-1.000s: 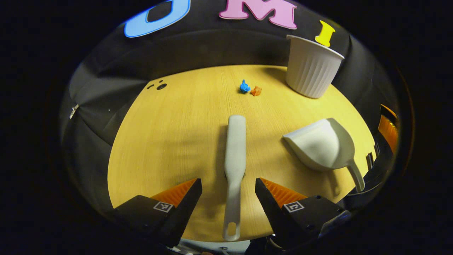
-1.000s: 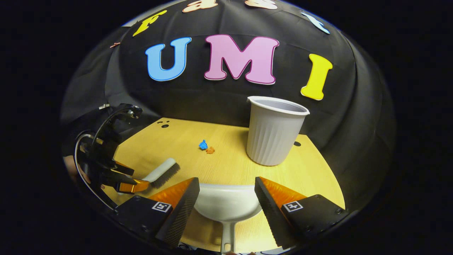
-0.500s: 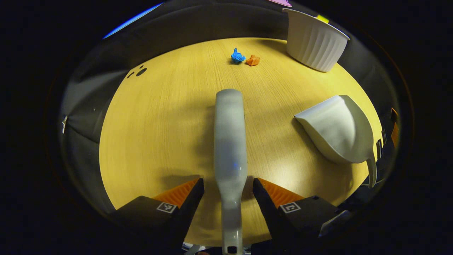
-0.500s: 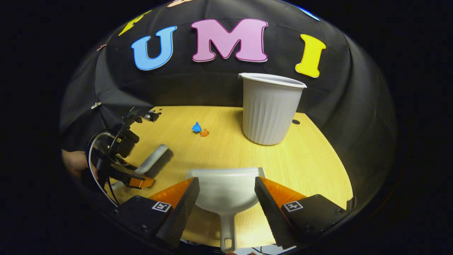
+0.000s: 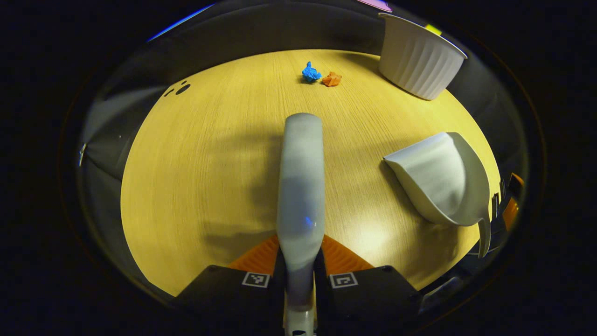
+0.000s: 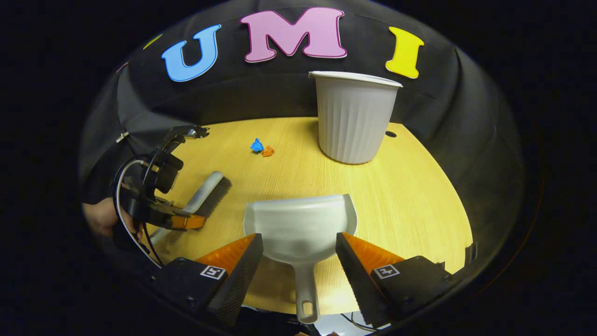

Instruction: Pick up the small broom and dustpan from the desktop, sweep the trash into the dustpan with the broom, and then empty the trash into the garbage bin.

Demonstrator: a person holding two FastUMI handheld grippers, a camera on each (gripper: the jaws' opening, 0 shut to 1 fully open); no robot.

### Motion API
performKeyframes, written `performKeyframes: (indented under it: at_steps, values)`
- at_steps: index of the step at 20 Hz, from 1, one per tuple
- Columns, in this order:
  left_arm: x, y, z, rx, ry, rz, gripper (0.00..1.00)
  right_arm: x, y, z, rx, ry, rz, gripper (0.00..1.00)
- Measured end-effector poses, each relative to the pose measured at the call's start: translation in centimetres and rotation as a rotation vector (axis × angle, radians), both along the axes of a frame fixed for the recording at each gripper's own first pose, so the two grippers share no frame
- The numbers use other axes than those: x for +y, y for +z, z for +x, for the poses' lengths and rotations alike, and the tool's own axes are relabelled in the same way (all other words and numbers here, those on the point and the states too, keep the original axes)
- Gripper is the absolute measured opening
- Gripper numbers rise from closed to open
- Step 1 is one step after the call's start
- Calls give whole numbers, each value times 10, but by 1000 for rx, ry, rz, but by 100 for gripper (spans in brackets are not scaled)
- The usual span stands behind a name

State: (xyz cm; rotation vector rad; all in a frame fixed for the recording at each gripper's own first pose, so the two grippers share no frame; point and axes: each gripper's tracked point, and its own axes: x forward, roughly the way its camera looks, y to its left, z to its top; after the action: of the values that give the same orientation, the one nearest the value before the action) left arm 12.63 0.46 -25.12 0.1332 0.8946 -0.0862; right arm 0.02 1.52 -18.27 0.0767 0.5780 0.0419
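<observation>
On the round wooden desktop (image 5: 200, 154), pale yellow with a fine straight grain, the small broom (image 5: 301, 186) lies with its smooth, rounded white back up and its handle pointing toward the near edge. The left gripper (image 5: 300, 254) is clamped on that handle, both ridged pads pressed against the narrow neck of the plastic. In the right gripper view the same gripper (image 6: 184, 218) sits low at the desktop's left side, a hand (image 6: 100, 217) behind it, and the broom's dark bristles (image 6: 217, 196) rest on the wood.

The dustpan (image 6: 301, 228) is glossy white plastic, a scoop with a wide flat mouth facing the back wall and a slim handle with a hanging hole reaching to the near edge. The right gripper (image 6: 298, 254) has its fingers apart, one on each side of the pan's rear where the handle begins, neither touching it.

Two crumpled scraps, one blue (image 5: 310, 73) and one orange (image 5: 331, 79), lie just beside each other toward the far side. The garbage bin (image 6: 354, 116), a ribbed white tapered tub, stands upright near the far right rim. Bare wood stretches between broom, scraps and bin.
</observation>
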Motion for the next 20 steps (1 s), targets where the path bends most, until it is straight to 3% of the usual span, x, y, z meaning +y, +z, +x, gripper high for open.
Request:
performKeyframes:
  at_steps: [4,11,20]
  values:
    - [0,3,0,-45,-42,-1,25,2,-7,-11,65,-1,20,99]
    - [5,30,-16,-189,-23,-61,24,-1,-38,-27,210,14,-60,99]
    - [42,44,-47,-229,91,-79,24,-11,-100,-12,399,-23,-91,97]
